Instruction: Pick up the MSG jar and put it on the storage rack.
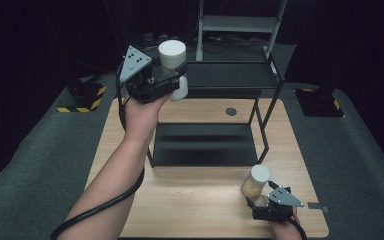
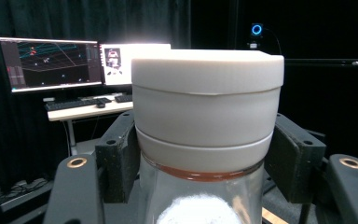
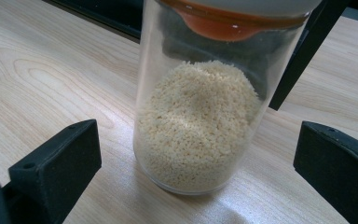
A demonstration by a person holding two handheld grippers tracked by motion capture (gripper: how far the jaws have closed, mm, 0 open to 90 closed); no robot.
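Observation:
My left gripper (image 1: 174, 80) is raised above the table's far left, beside the upper tier of a black rack (image 1: 230, 76). It is shut on a clear jar with a white lid (image 1: 172, 54). In the left gripper view its pads (image 2: 116, 156) press on the glass just under that white lid (image 2: 207, 93). A second jar (image 1: 256, 181), part full of pale grains, stands upright on the wooden table (image 1: 200, 205) at the front right. My right gripper (image 1: 261, 197) sits low behind it. In the right gripper view the jaws stand wide on either side of the grain jar (image 3: 200, 121), apart from it.
The rack's lower shelf (image 1: 205, 145) lies on the table's middle, with thin black legs at its right. A round grey grommet (image 1: 231, 111) sits behind it. A desk with monitors (image 2: 51, 63) stands far off. Grey carpet surrounds the table.

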